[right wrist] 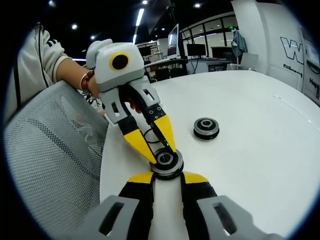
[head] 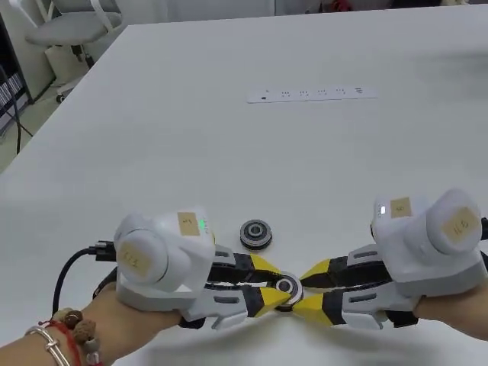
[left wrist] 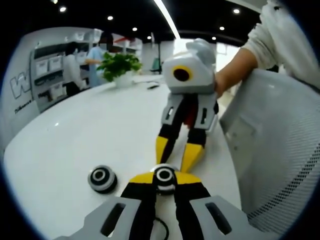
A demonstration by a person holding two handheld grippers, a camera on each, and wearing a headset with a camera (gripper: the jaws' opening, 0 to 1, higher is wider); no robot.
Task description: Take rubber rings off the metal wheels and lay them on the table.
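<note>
A small metal wheel (head: 286,287) with a dark rubber ring around it is held just above the white table (head: 229,152), near its front edge. My left gripper (head: 271,294) comes in from the left and is shut on the wheel (left wrist: 164,175). My right gripper (head: 304,294) meets it from the right, and its jaws are closed on the same wheel (right wrist: 166,162). The yellow tips of both touch around the wheel. A second wheel (head: 255,234) with its black ring lies flat on the table just beyond them, also seen as the second wheel (left wrist: 102,178) and the second wheel (right wrist: 206,127).
A white power strip (head: 311,94) lies farther back on the table. A mesh chair back (right wrist: 55,165) stands close to the table's near edge. A potted plant (left wrist: 119,67) sits at the table's far end, with people standing behind it.
</note>
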